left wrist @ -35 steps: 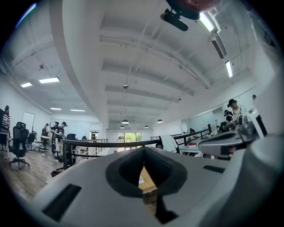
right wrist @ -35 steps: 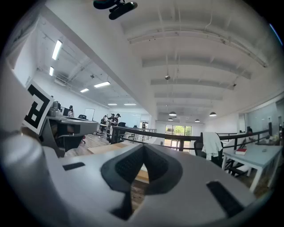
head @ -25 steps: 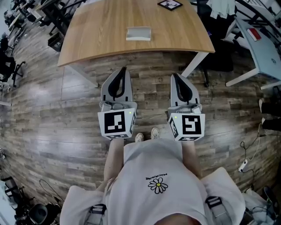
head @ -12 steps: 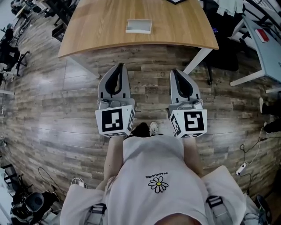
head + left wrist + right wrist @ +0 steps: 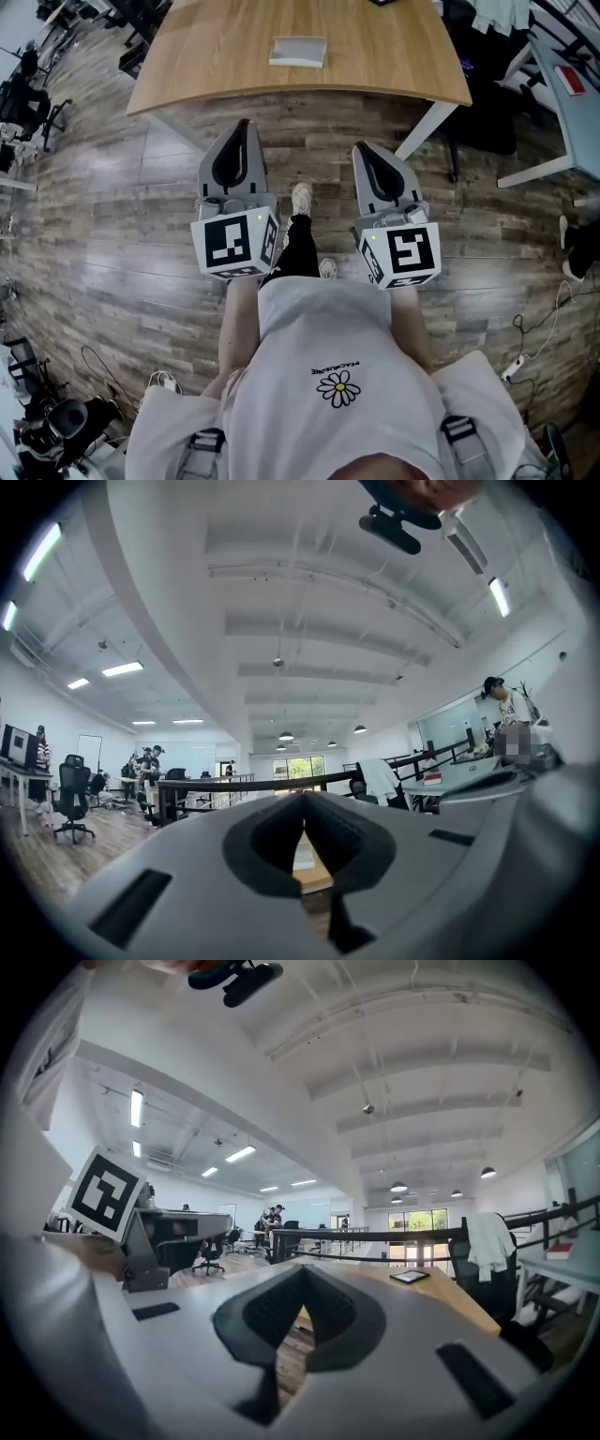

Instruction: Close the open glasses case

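Wood floor (image 5: 112, 234) now shows a shoe (image 5: 302, 197) stepped toward the table (image 5: 375, 66); left gripper (image 5: 242, 125) and right gripper (image 5: 362, 149) are clenched empty, glasses case (image 5: 298, 51) unreached.

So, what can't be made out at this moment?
- Pale grey rectangular glasses case on the light wooden table, head view: too small to tell whether the lid is open.
- Same case, left gripper view: mostly hidden behind the shut left tongs.
- Flat black square item, head view: cut by the top edge.

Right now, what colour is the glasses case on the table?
Pale grey, almost white. The glasses case shows best in the head view, on the wooden table.
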`<state>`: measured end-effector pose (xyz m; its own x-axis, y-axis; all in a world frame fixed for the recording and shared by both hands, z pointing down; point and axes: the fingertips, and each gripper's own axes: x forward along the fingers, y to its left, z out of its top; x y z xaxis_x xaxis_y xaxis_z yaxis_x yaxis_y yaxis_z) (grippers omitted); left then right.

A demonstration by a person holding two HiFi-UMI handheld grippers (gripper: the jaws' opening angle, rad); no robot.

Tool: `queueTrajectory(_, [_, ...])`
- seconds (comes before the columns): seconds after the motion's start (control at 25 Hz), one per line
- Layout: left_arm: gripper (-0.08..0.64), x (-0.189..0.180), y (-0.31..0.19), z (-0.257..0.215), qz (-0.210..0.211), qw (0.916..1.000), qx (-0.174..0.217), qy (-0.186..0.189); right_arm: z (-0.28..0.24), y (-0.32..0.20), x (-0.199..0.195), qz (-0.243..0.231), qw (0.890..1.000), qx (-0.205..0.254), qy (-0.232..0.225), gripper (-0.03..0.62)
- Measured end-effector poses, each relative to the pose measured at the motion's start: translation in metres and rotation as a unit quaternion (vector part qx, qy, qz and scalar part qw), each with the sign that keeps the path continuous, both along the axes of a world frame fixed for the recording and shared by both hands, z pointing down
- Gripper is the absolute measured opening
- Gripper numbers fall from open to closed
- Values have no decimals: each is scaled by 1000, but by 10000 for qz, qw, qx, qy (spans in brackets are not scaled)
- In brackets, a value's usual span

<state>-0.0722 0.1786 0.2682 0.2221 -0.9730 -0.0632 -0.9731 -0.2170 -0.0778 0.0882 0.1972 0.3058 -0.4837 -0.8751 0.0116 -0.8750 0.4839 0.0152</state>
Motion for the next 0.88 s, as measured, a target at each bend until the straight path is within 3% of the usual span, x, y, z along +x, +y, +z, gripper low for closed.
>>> queueTrajectory(0.2, [17, 19, -27, 4, 265, 9995, 179, -53, 5, -20, 9, 58, 9998, -22, -163, 6])
queueTrajectory(0.44, [18, 31, -76, 13, 416, 9991, 72, 19, 16, -61, 23, 172, 9996, -212, -41, 6])
queueTrajectory(0.88, [18, -5, -219, 37, 625, 9978, -146, 171, 16, -202, -3, 560, 9978, -149, 331, 8])
